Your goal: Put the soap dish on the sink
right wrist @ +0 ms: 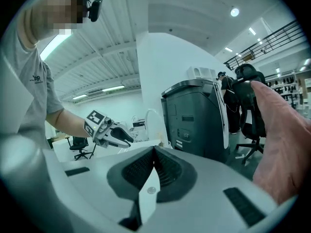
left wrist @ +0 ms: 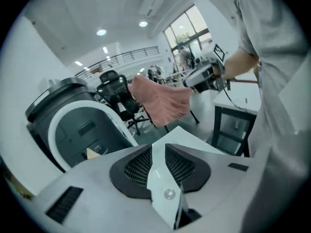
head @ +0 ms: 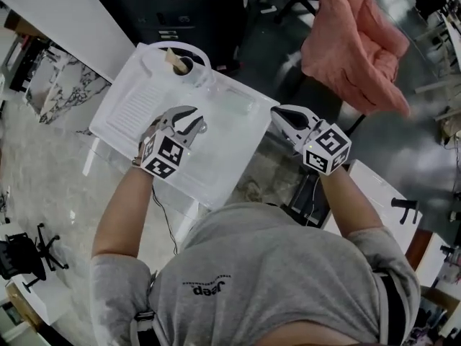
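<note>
White rectangular plastic sink (head: pixel 229 146) sits center-left, turned diagonally. Ribbed drainboard (head: pixel 137 105) on the left half, plain basin on the right, white arched loop (head: pixel 175 49) at the far end. Can't make out the soap dish for sure; a faint clear shape (head: pixel 207 85) on the far rim beside the loop may be it.

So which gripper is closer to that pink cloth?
Right. In the head view the right gripper sits just below and left of the pink cloth. The left gripper is farther left, over the white sink.
</note>
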Tool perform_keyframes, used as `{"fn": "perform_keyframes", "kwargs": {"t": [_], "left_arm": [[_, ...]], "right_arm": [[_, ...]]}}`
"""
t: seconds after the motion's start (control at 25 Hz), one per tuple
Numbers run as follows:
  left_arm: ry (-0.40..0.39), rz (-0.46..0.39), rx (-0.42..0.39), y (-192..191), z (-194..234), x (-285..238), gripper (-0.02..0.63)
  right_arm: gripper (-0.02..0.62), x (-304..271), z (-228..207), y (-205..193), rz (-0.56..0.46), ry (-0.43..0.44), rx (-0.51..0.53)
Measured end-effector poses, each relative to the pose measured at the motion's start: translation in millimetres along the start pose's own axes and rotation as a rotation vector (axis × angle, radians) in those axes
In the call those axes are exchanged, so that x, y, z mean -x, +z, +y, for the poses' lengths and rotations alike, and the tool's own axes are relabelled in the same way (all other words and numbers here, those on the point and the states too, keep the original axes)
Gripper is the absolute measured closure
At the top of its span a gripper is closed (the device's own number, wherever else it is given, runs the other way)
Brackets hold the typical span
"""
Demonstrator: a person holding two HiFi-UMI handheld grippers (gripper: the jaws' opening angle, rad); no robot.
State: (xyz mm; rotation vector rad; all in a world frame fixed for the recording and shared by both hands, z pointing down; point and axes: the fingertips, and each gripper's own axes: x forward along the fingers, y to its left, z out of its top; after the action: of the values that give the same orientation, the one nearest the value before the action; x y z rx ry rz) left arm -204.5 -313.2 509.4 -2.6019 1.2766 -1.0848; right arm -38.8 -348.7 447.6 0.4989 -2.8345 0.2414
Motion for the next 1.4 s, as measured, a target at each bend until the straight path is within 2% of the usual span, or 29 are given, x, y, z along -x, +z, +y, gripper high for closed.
{"fn": "perform_keyframes", "kwargs": {"t": [0.12,0.32,0.48,0.6,1.08,1.24,1.4], "left_arm": [[0.074,-0.104,0.161,-1.4,10.1,44.7,0.53],[0.15,-0.253,0.415,-21.9,8.5,98.5,0.546],[0.202,-0.363,0.544,-30.2,7.7,123.6,0.565],[0.213,-0.418,0.594,-32.8,5.2,136.8,0.571],[0.241,-0.553,0.745,-42.3,-13.4,158.1,0.592],[0.237,-0.561,0.774,-44.4,-15.5,158.0,0.593],[0.228,-0.55,0.77,-47.0,-18.6,157.7,0.594]], "right_arm": [[0.537,-10.4,15.1,4.5,0.014,0.012,0.016],[0.537,-15.8,30.4,3.3,0.025,0.01,0.024],[0.537,-21.0,34.0,1.5,0.029,0.008,0.029],[0.537,-23.2,37.3,-1.7,0.024,-0.004,0.015],[0.537,-26.1,45.2,-10.8,0.036,0.008,-0.001],[0.537,-27.9,48.5,-11.8,0.038,0.012,-0.004],[0.537,-30.1,50.7,-14.5,0.038,0.01,-0.011]]}}
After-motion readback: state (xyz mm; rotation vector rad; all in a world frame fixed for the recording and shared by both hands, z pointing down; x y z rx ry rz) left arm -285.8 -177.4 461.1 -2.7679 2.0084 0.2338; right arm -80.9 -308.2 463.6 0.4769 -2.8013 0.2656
